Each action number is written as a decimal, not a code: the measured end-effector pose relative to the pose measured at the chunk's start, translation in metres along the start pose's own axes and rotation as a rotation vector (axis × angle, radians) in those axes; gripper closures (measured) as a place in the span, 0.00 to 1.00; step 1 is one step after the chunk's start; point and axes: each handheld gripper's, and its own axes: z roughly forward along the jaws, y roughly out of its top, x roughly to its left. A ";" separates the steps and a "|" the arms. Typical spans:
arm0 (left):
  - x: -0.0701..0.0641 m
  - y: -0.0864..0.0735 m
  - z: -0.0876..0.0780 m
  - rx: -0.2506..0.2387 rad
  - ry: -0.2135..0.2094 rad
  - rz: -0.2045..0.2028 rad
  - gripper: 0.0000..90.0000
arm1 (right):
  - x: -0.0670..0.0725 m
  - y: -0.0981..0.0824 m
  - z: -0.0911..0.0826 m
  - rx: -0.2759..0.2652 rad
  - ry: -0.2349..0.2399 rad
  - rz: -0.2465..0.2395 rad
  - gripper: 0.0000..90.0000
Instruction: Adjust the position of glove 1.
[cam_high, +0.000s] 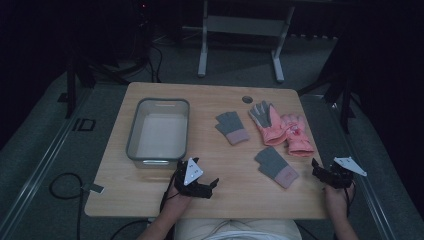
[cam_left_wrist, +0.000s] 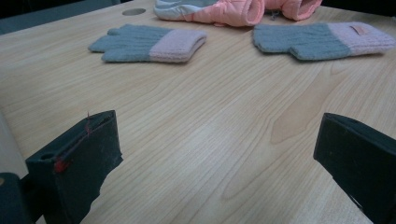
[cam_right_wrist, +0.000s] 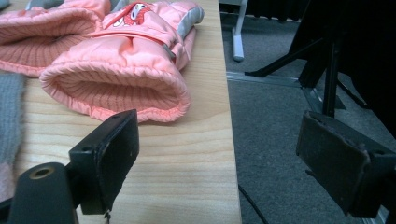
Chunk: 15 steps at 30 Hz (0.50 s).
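Two grey knit gloves with pink cuffs lie flat on the wooden table (cam_high: 210, 100): one (cam_high: 232, 127) (cam_left_wrist: 149, 43) near the middle, the other (cam_high: 275, 166) (cam_left_wrist: 322, 39) toward the front right. Two padded pink gloves (cam_high: 282, 129) (cam_right_wrist: 112, 60) lie overlapping at the right. My left gripper (cam_high: 212, 186) (cam_left_wrist: 215, 154) stands open low over bare wood at the front, pointing toward the grey gloves. My right gripper (cam_high: 316, 167) (cam_right_wrist: 219, 149) is open at the table's right edge, its left jaw just short of a pink glove's cuff, its right jaw out over the floor.
A clear rectangular plastic bin (cam_high: 159, 131) stands at the table's left, just beyond my left gripper. A round cable hole (cam_high: 247, 99) sits near the far edge. Grey carpet (cam_right_wrist: 280, 116) and dark stand legs (cam_right_wrist: 322, 56) lie beyond the right edge.
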 end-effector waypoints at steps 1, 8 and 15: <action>0.000 0.000 0.000 0.002 0.000 0.001 0.00 | 0.000 0.000 0.000 0.001 0.000 -0.001 0.14; -0.001 0.000 0.001 0.011 0.005 0.007 0.00 | 0.001 0.000 0.001 0.006 -0.001 -0.011 0.15; 0.000 0.000 0.000 -0.003 0.007 0.001 0.00 | 0.003 0.001 0.001 0.022 -0.016 -0.024 0.15</action>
